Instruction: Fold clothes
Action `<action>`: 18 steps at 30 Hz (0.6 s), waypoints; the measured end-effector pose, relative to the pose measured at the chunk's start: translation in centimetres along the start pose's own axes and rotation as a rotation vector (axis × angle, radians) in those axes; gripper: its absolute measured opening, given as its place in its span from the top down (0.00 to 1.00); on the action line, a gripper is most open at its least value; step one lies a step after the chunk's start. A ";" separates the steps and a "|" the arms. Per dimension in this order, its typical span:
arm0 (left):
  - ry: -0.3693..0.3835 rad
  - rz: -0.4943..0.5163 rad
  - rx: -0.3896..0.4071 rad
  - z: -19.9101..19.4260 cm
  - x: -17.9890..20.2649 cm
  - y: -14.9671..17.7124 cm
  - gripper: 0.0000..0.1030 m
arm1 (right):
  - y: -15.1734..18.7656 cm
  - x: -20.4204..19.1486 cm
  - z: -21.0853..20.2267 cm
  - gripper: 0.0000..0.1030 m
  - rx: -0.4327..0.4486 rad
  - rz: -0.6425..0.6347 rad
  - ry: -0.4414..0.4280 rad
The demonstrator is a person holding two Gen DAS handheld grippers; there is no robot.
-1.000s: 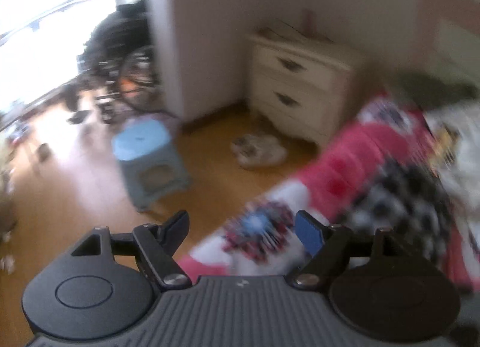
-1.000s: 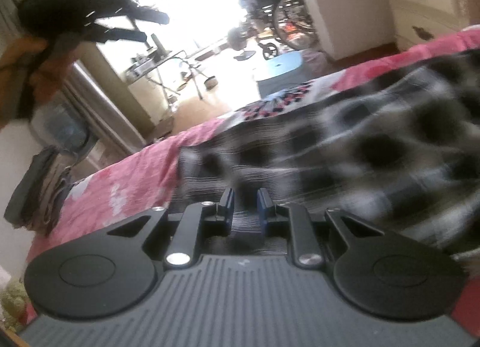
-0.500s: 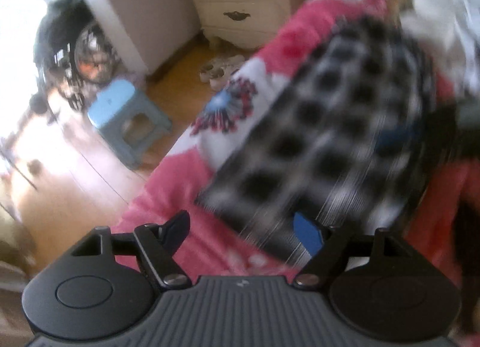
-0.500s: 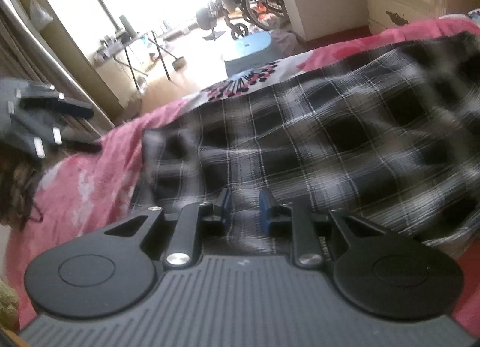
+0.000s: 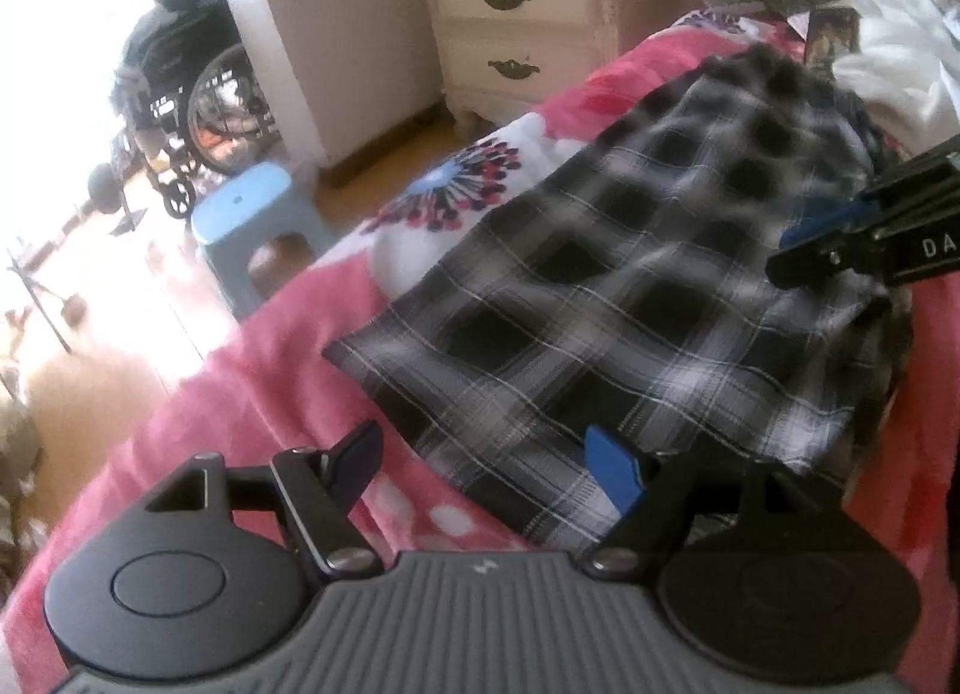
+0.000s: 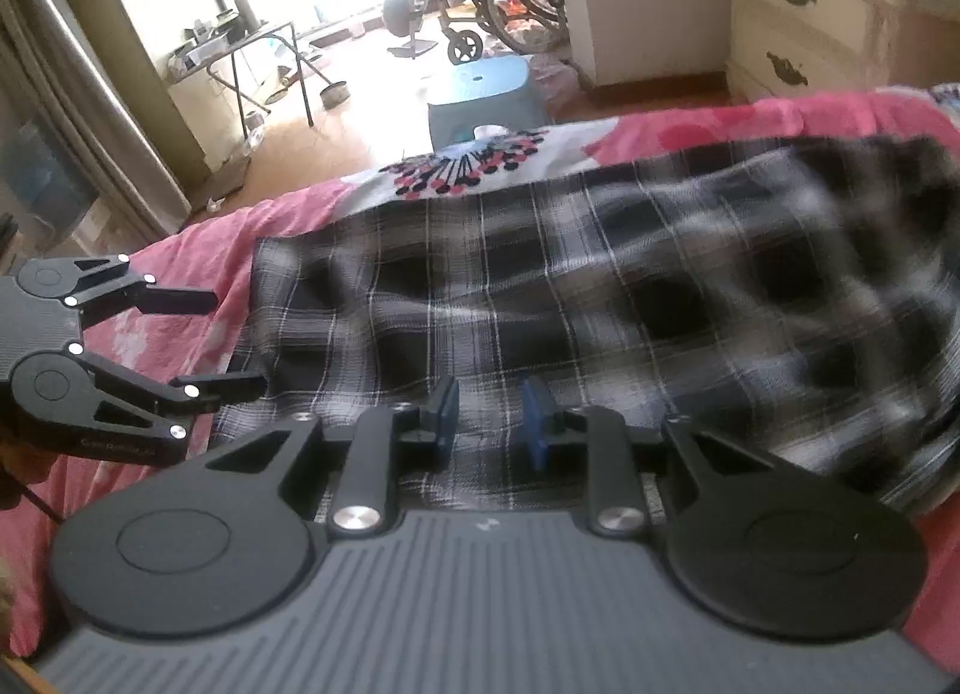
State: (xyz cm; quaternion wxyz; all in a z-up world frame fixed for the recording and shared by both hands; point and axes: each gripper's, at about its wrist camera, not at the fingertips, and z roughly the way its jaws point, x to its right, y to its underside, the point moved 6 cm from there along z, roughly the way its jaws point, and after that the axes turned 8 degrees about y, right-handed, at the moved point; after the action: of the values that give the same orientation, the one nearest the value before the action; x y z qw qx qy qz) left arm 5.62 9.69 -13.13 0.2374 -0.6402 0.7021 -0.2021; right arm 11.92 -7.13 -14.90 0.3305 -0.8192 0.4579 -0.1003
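Note:
A black-and-white plaid garment [image 5: 630, 286] lies spread on a pink bedspread [image 5: 252, 382]. My left gripper [image 5: 486, 463] is open wide, low over the garment's near edge. Its blue pad is above the plaid cloth and its other finger is above the bedspread. In the right wrist view the same gripper [image 6: 234, 341] stands open beside the garment's [image 6: 600, 286] left corner. My right gripper [image 6: 491, 421] sits over the garment's near hem. Its jaws are a narrow gap apart, and flat cloth shows in that gap, with the pads not pressing on it. It [image 5: 810, 244] also enters the left wrist view from the right.
A cream nightstand [image 5: 522, 27] stands beyond the bed. A blue stool [image 5: 252, 214] and a wheelchair [image 5: 186, 87] are on the wooden floor to the left. White clothes [image 5: 888, 57] lie at the bed's far right. A folding table [image 6: 240, 51] stands near the bright doorway.
My left gripper has swung down from facing the room to just above the garment's near edge. The right gripper's jaws have parted a little, and it has stayed put.

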 end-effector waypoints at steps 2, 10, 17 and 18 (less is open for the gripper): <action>-0.009 -0.001 -0.005 0.2 0.0 -0.2 0.26 | 0.4 -0.1 0.3 0.78 -0.007 0.004 0.001; -0.010 -0.089 -0.136 2.3 0.1 -0.2 0.21 | 1.0 -0.5 0.4 0.78 0.005 -0.020 0.029; 0.004 -0.228 -0.200 3.0 -0.2 -0.1 0.10 | 1.0 -1.2 0.8 0.78 0.014 -0.075 0.068; 0.003 -0.234 -0.202 3.0 -0.2 0.1 0.09 | 1.2 -1.1 1.1 0.78 0.003 -0.080 0.074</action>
State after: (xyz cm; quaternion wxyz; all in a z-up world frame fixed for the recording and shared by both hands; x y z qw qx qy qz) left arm 7.35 9.94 -15.57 0.1455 -0.7380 0.6399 -0.1574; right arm 10.96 -6.14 -16.31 0.3105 -0.8320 0.4365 -0.1445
